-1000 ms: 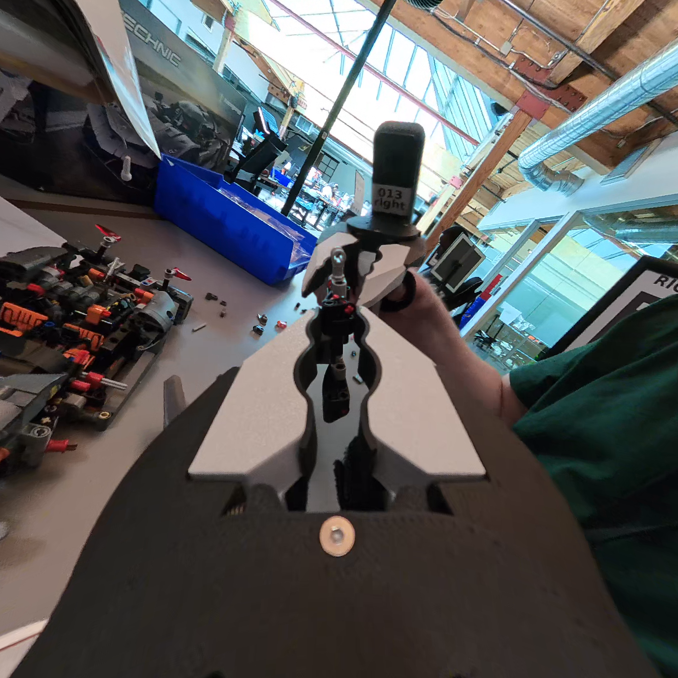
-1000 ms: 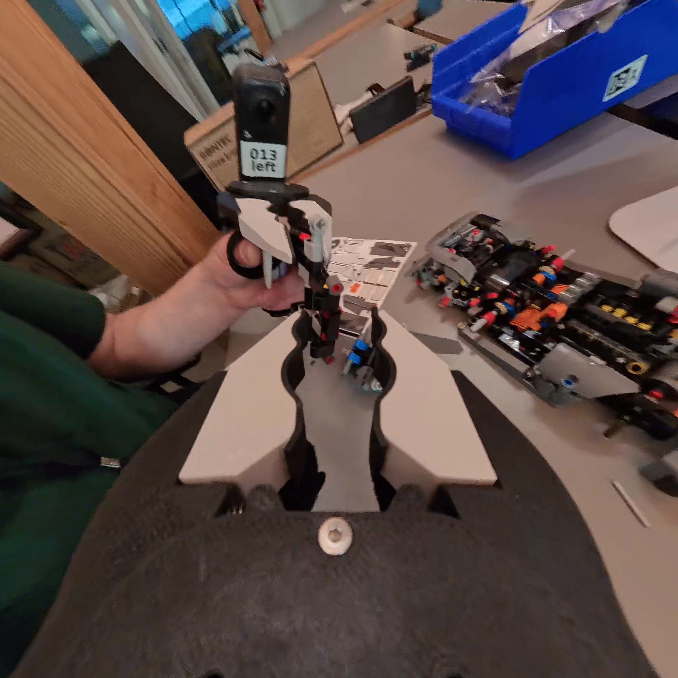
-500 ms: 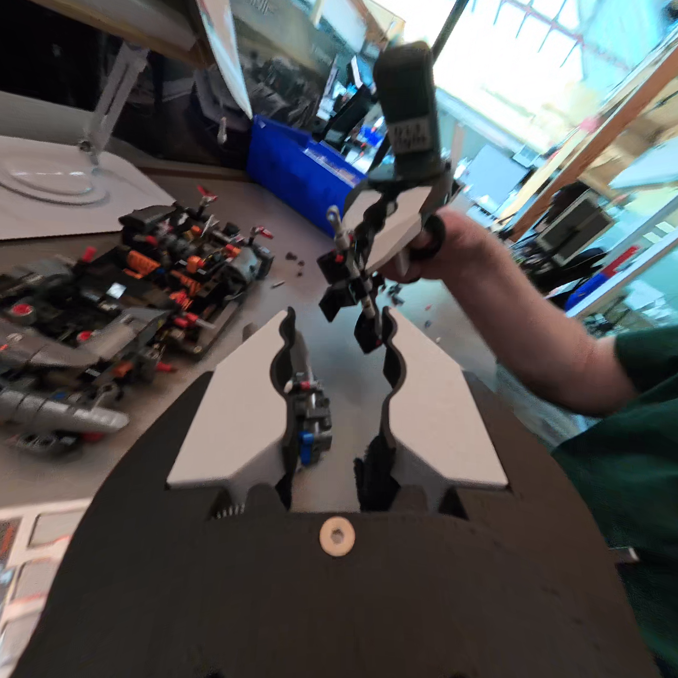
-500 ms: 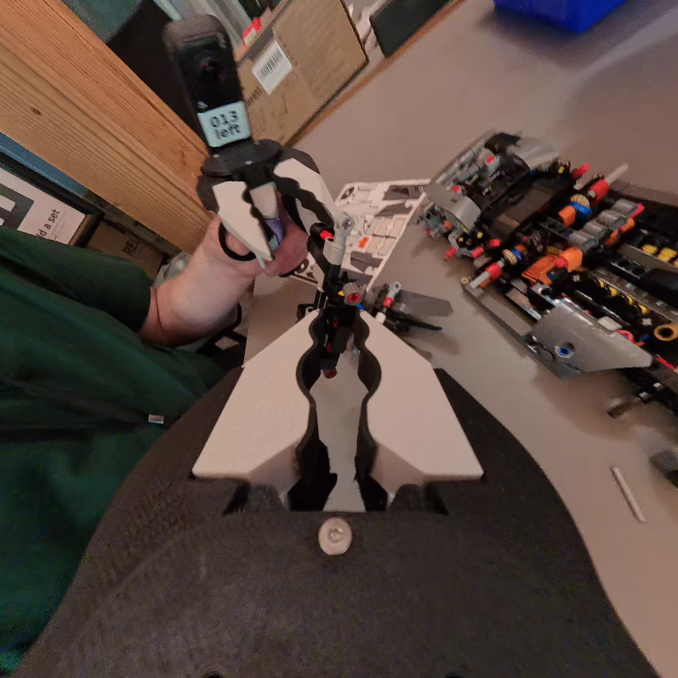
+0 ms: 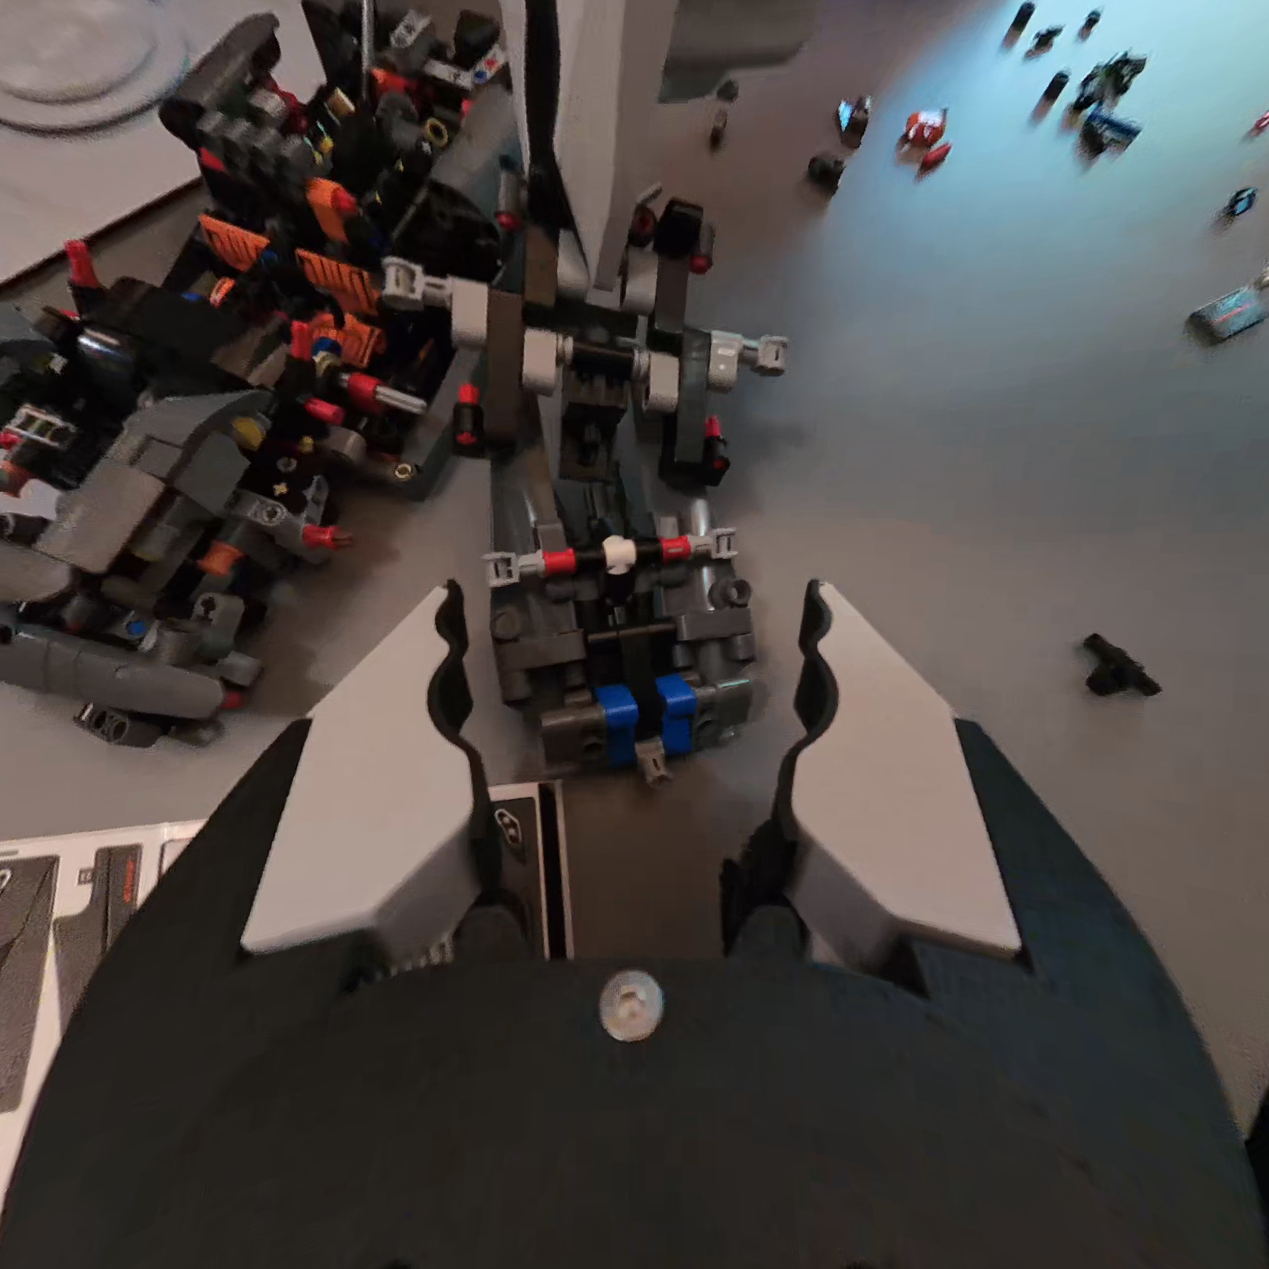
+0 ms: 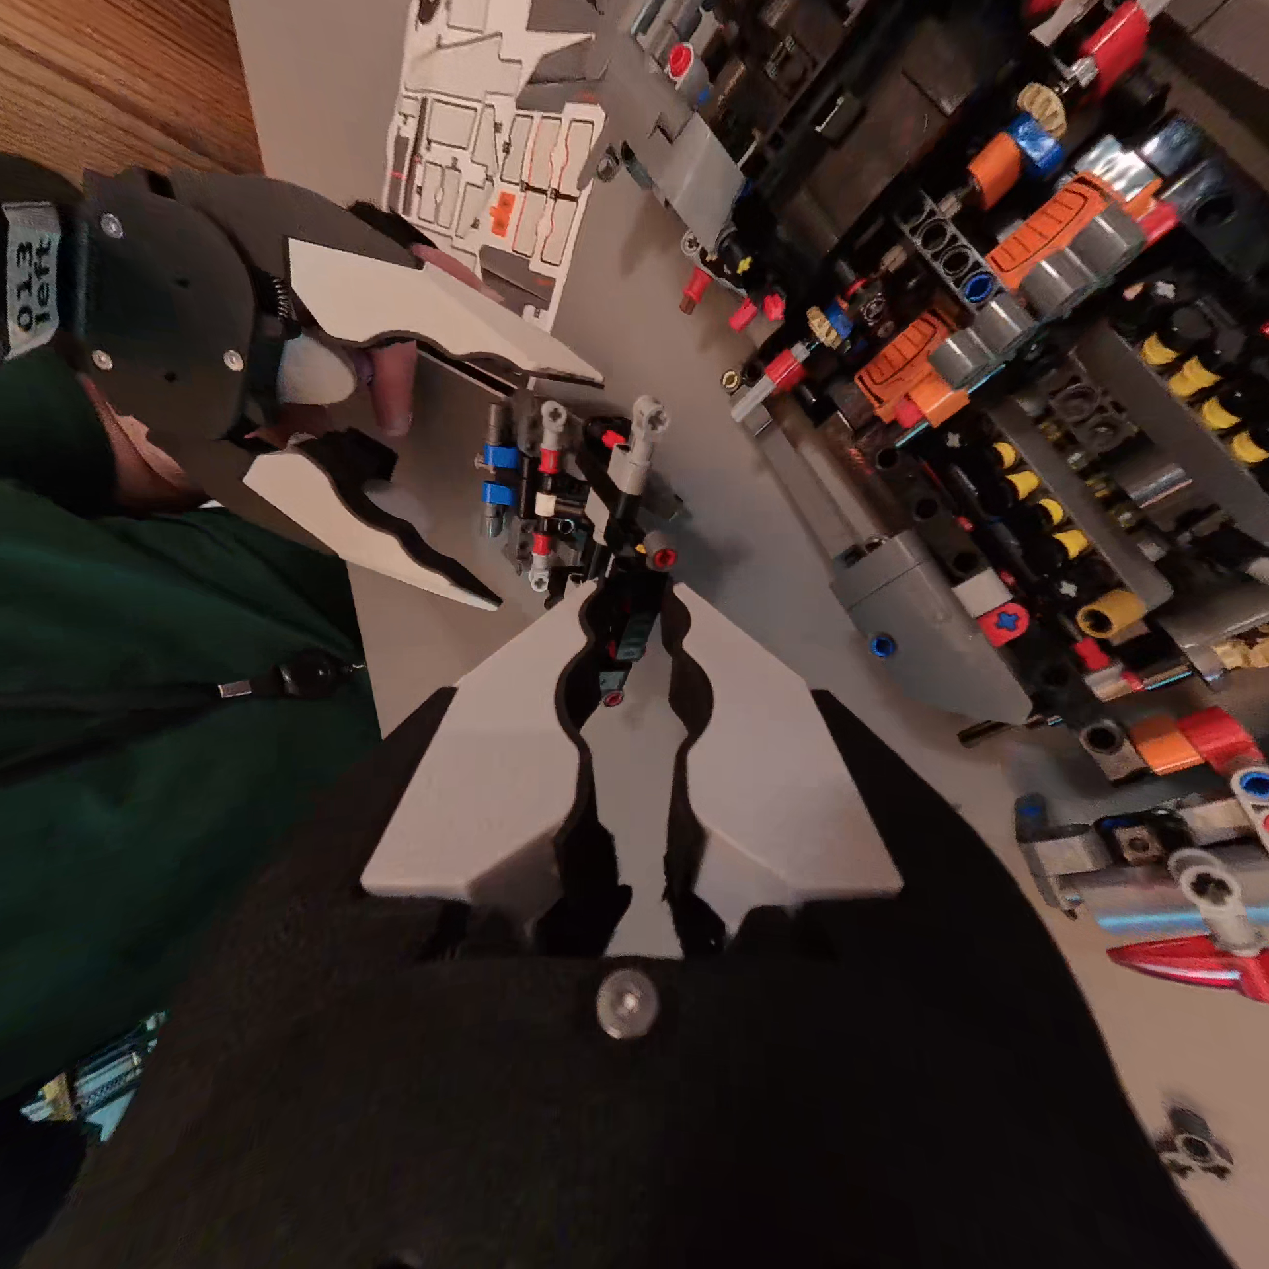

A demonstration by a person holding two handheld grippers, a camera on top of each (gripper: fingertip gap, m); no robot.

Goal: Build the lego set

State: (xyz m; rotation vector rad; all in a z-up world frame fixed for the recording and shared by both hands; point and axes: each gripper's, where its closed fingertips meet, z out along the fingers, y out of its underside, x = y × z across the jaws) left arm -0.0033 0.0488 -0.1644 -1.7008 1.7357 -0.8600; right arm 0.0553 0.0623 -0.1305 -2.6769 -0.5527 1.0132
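My left gripper (image 5: 632, 590) is wide open and empty, its jaws straddling a small grey sub-assembly with blue blocks (image 5: 621, 659) that lies on the grey table. My right gripper (image 6: 632, 597) is shut on a black and grey sub-assembly with red pins (image 6: 628, 632) and holds it down against the far end of the small one. In the left wrist view the right gripper (image 5: 604, 288) comes in from the top with that piece (image 5: 597, 350). The right wrist view shows the left gripper (image 6: 542, 491) open around the small sub-assembly (image 6: 529, 494).
The large, partly built car model (image 5: 226, 384) lies close on the left; in the right wrist view it (image 6: 1030, 412) fills the right side. A sticker sheet (image 6: 494, 158) lies near the left gripper. Loose small parts (image 5: 920, 130) and a black piece (image 5: 1119, 676) lie to the right. Spacing between my two grippers at the tips: around 8 cm.
Both grippers held the black piece up in the air. My left gripper let go, opened wide and swung down over the small sub-assembly. My right gripper brought the black piece down to it.
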